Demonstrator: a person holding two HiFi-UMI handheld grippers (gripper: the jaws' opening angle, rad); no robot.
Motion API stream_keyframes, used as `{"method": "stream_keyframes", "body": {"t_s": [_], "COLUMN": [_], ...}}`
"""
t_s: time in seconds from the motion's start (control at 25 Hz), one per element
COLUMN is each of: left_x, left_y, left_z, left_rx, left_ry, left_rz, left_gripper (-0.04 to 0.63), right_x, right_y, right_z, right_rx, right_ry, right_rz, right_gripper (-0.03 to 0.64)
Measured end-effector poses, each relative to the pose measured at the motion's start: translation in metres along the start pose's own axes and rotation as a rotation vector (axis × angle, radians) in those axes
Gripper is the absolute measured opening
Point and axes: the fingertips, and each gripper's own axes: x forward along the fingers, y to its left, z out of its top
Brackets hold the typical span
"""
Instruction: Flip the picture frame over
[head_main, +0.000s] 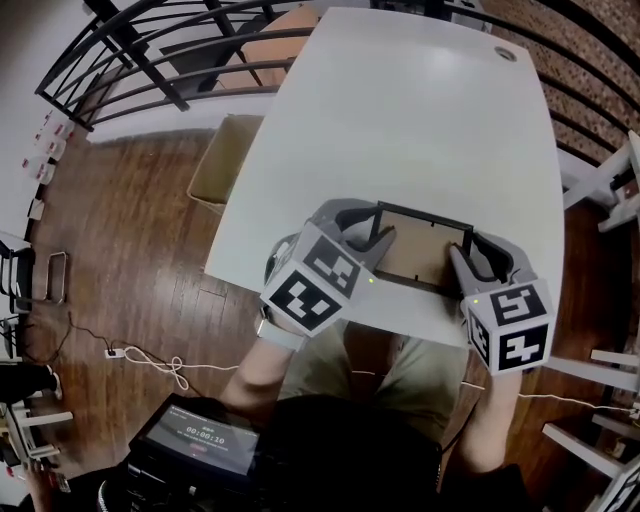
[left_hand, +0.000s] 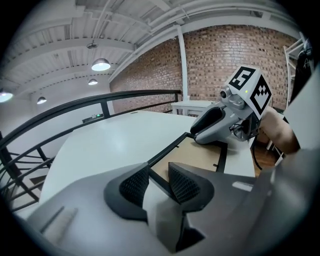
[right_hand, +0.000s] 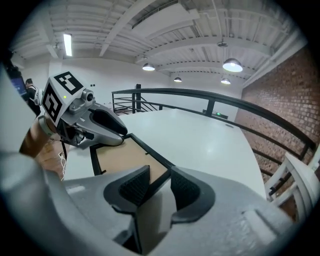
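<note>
The picture frame (head_main: 420, 255) lies back side up near the front edge of the white table (head_main: 400, 110), its brown backing board inside a thin black rim. My left gripper (head_main: 378, 240) is at the frame's left side. In the left gripper view, the left gripper (left_hand: 159, 182) has the black rim of the frame (left_hand: 200, 155) between its pads, which meet it. My right gripper (head_main: 462, 258) is at the frame's right side. In the right gripper view, the right gripper (right_hand: 160, 185) likewise has its pads closed round the rim of the frame (right_hand: 125, 157).
A cardboard box (head_main: 225, 160) stands on the wooden floor at the table's left. A black railing (head_main: 150, 60) curves behind it. A round grommet (head_main: 505, 53) sits at the table's far right corner. White furniture (head_main: 610, 180) stands to the right.
</note>
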Motion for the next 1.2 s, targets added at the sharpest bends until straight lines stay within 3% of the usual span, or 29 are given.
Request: {"method": "stream_keyframes", "body": {"t_s": [0.2, 0.32, 0.36, 0.48, 0.6, 0.84, 0.96, 1.2], "left_x": [-0.004, -0.015, -0.021, -0.044, -0.073, -0.123, -0.147, -0.187], "left_y": [0.003, 0.003, 0.002, -0.005, -0.019, -0.078, -0.107, -0.166], "left_z": [0.003, 0.005, 0.006, 0.011, 0.019, 0.027, 0.018, -0.008], "left_rx": [0.004, 0.025, 0.022, -0.014, -0.041, -0.028, -0.015, -0.02], "left_ry": [-0.026, -0.069, -0.093, -0.2, -0.325, -0.504, -0.539, -0.522], "left_rz": [0.024, 0.072, 0.086, 0.123, 0.131, 0.067, 0.05, 0.024], "left_gripper": [0.105, 0.106, 0.106, 0.08, 0.017, 0.016, 0.015, 0.015], "right_x": [-0.004, -0.022, -0.031, -0.059, -0.084, -0.139, -0.164, -0.212], "right_y": [-0.002, -0.006, -0.006, 0.002, 0.02, 0.071, 0.101, 0.15], "right_z": [0.001, 0.009, 0.013, 0.021, 0.023, 0.017, 0.005, -0.033], "right_rx": [0.0, -0.009, 0.003, 0.041, 0.051, 0.029, 0.015, -0.007], "right_ry": [-0.042, -0.136, -0.186, -0.324, -0.397, -0.495, -0.52, -0.527], "right_rz": [-0.018, -0.061, -0.062, -0.042, -0.022, 0.019, 0.037, 0.037], "right_gripper": [0.123, 0.123, 0.113, -0.006, -0.007, -0.008, -0.008, -0.008]}}
